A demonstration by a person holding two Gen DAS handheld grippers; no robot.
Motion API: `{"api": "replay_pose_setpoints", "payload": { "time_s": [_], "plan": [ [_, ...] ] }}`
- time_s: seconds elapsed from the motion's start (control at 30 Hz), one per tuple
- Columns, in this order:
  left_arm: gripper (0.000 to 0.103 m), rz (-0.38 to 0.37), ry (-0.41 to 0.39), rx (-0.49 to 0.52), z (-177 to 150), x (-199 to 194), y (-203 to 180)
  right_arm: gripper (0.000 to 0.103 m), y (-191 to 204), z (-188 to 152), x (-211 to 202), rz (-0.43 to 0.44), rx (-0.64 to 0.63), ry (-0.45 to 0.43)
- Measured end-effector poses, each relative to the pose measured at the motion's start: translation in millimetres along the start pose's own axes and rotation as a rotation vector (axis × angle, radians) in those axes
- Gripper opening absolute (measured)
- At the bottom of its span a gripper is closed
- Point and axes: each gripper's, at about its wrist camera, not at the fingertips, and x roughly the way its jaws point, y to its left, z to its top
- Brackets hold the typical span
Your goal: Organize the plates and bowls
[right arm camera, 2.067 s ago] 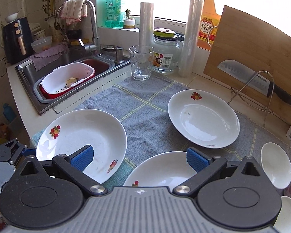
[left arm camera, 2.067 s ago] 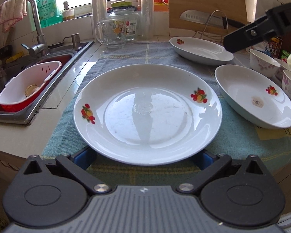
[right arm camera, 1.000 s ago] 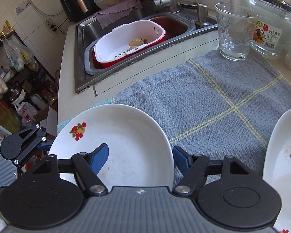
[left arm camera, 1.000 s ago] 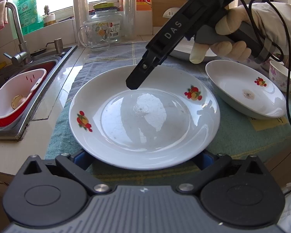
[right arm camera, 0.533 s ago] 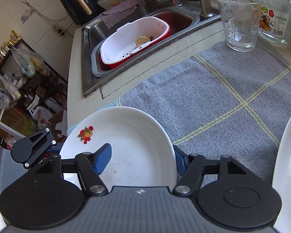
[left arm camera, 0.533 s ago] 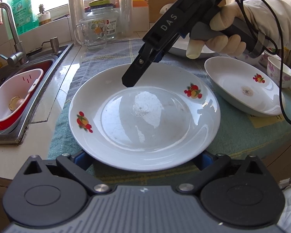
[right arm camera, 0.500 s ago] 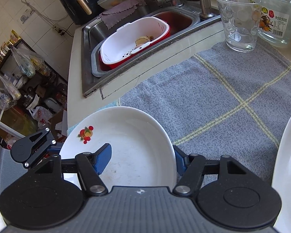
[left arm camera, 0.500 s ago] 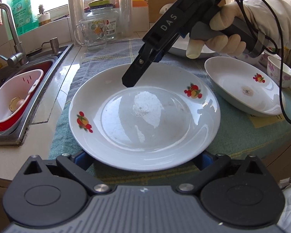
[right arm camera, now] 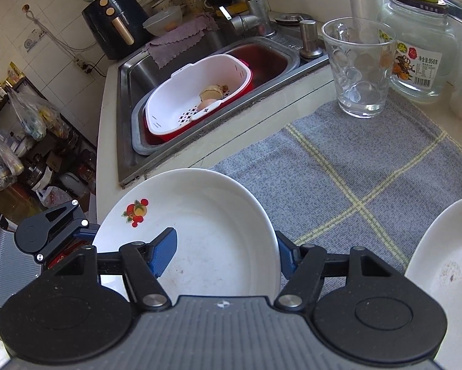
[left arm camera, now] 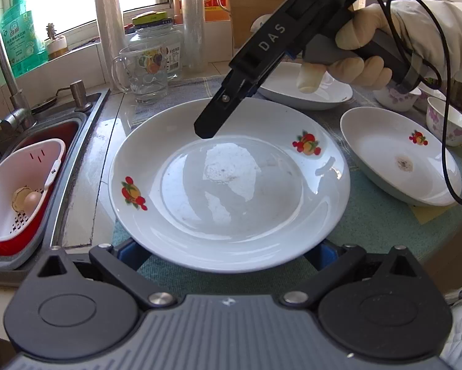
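Glossy ceramic plate (smooth, glaring) on coarse woven cloth mat.

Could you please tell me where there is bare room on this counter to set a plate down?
The grey checked cloth is bare between the glass mug, the large plate and the deep plate at the right. A narrow strip of counter runs free along the sink. Crowded: the right end, with small bowls behind that deep plate.

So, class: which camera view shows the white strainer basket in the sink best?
The right wrist view: the white strainer basket appears whole there, with its contents visible. The left wrist view cuts it off at the picture's left edge.
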Motion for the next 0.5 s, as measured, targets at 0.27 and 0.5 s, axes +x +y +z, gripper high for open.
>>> {"api": "replay_pose_setpoints", "payload": {
  "time_s": [0.27, 0.5],
  "plan": [
    [0.101, -0.047, -0.013, 0.058, 17, 19, 26, 0.072, -19, 17, -1, -0.059, 0.039, -0.033],
    [0.101, -0.091, -0.014, 0.101, 34, 44, 43, 0.072, -36, 26, 2, -0.119, 0.085, -0.058]
  ]
}}
